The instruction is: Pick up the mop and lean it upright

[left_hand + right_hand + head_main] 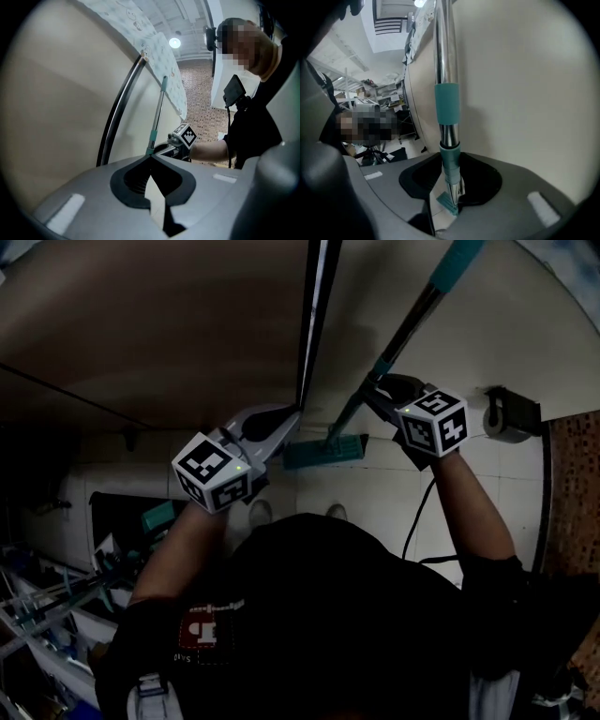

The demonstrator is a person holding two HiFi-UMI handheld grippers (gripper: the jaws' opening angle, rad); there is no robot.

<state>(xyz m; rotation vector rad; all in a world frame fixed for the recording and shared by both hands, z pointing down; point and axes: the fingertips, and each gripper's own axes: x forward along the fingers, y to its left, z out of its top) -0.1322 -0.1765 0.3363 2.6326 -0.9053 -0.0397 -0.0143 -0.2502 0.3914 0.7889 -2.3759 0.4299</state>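
Mop (446, 61) shaft ran near-upright along wall (525, 93), head at wall's foot; right tool (451, 199) gripped it low, so nearer; left tool (150, 159) closed, empty, also by wall.

Tiled floor (375, 491), pale — teal mop head (325, 452)

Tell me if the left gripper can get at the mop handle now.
Likely yes: nothing stands between the left gripper and the mop handle, which is bare above the right gripper. Its shut jaws must open first.

Right tongs (450, 163) clamped, left (150, 158) seemingly shut
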